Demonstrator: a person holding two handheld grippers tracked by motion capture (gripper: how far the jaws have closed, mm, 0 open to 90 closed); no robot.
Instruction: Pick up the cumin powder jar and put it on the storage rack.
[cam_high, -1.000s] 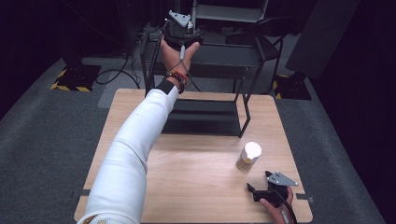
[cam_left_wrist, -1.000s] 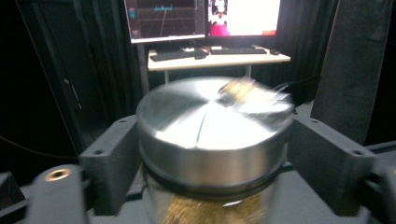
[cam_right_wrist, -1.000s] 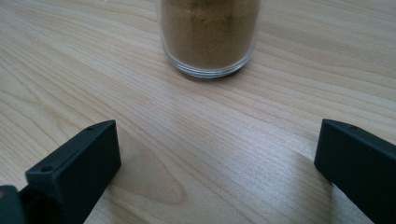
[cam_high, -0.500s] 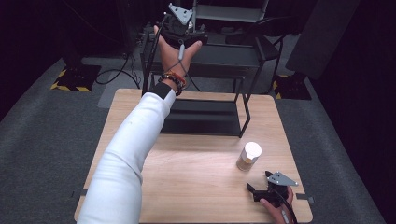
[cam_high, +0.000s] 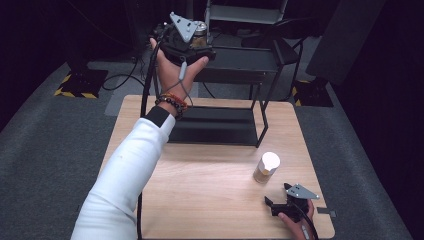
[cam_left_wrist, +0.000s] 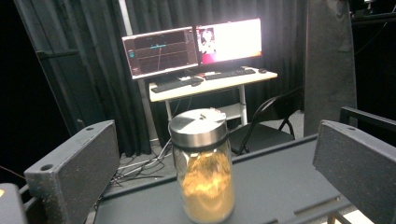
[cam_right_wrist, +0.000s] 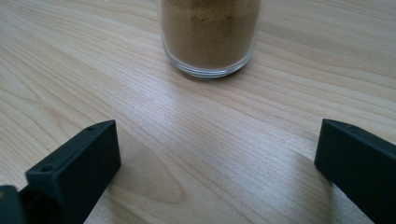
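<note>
Wooden table (cam_high: 200, 190) with a black two-tier rack (cam_high: 225, 125) standing on its far half. Grey carpet (cam_high: 45, 150) around. Yellow-black hazard tape (cam_high: 75, 85) on the floor, far left, with cables (cam_high: 120, 80) near it. Behind the rack: black curtains (cam_left_wrist: 84, 70), a desk (cam_left_wrist: 210, 84) with two lit monitors (cam_left_wrist: 161, 50), keyboards (cam_left_wrist: 177, 84), and a black folding chair (cam_left_wrist: 266, 126) just beside the desk.

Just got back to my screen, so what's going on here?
The person's left gripper has just opened its fingers, leaving a metal-lidded spice jar upright on the top shelf of the black rack. The right gripper rests open on the wooden table, facing a second, white-lidded jar.
</note>
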